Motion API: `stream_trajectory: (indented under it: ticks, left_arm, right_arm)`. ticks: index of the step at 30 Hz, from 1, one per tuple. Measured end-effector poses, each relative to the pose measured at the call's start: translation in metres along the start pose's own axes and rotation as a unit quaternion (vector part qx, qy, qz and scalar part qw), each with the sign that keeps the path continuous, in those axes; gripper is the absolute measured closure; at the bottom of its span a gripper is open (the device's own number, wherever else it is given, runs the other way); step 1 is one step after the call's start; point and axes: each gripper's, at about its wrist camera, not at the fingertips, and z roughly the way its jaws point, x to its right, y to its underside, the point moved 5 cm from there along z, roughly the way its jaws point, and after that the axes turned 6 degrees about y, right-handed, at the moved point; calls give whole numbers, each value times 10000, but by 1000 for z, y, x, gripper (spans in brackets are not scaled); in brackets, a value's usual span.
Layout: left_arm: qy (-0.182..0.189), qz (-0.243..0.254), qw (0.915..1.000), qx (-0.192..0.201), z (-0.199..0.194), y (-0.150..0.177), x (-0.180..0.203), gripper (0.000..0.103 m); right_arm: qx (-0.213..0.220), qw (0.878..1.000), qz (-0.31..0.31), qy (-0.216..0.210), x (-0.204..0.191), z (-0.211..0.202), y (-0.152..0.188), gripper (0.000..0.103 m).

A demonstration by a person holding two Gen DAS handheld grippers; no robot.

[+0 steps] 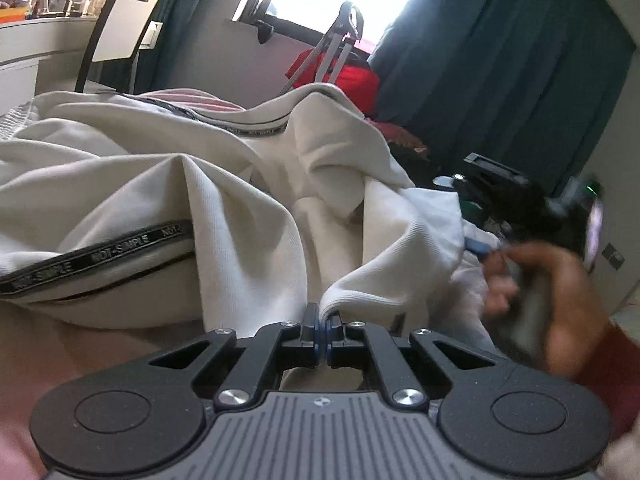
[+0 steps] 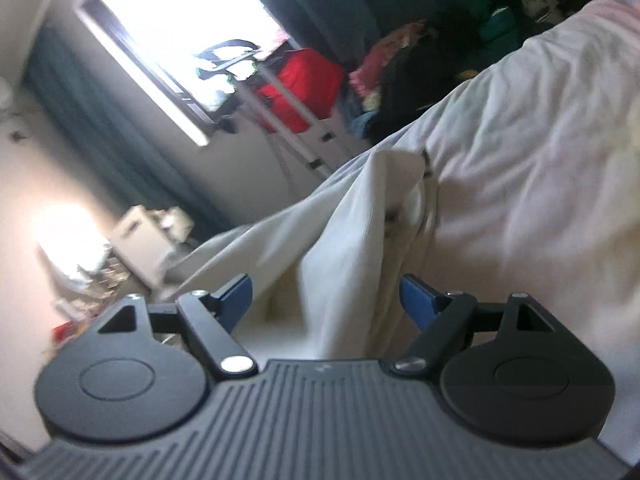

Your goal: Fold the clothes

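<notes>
A cream white garment [image 1: 224,208] with a black "NOT-SIMPLE" tape stripe lies crumpled on the bed. My left gripper [image 1: 323,322] is shut on a ribbed hem edge of it, low near the bedsheet. In the right wrist view, which is tilted and blurred, my right gripper [image 2: 326,300] is open with a raised fold of the same cream garment [image 2: 352,248] between its blue fingers [image 2: 236,296]; the pads do not press it. The right gripper and the hand holding it [image 1: 560,292] show blurred at the right of the left wrist view.
The bed has a pale pink sheet [image 2: 540,184]. A red bag with a metal frame [image 1: 344,68] stands under the window. Dark teal curtains [image 1: 500,60] hang behind. A white chair [image 1: 124,24] and a desk stand at the far left. Dark clutter [image 1: 412,144] lies beyond the bed.
</notes>
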Motion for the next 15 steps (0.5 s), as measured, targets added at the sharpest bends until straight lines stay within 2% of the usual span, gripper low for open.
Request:
stream_trajectory:
  ticks: [1,3,4,6,7,10,15]
  left_arm:
    - [16,-1,10000,-3,3,1,-1,100]
    - [38,6,10000,-5,7,3,-3,100]
    - [44,15,10000,-3,9,4,-5,100]
    - [123,-5,9999,19,10,5,-6,100]
    - [161,-10,9999,55,11,5,-6,100]
    - [256,20,9995,170,9,3,-4,100]
    - [617,472,9957,505,-5,5,19,100]
  right_arm:
    - [20,9999,10,167,0,13,-5,23]
    - [-53,9986,-21,523,2,35,-12,46]
    - [-95,9975,-39,701,4,46,-15,53]
    - [-83,9973,-19,727,2,55,-19,86]
    - [-47,9963,-200,834,-1,54,-20,94]
    - [73,9908,-744,1130,-11,46,-21,97]
    - [672,9859,-907,1235,-7,-18,-44,98]
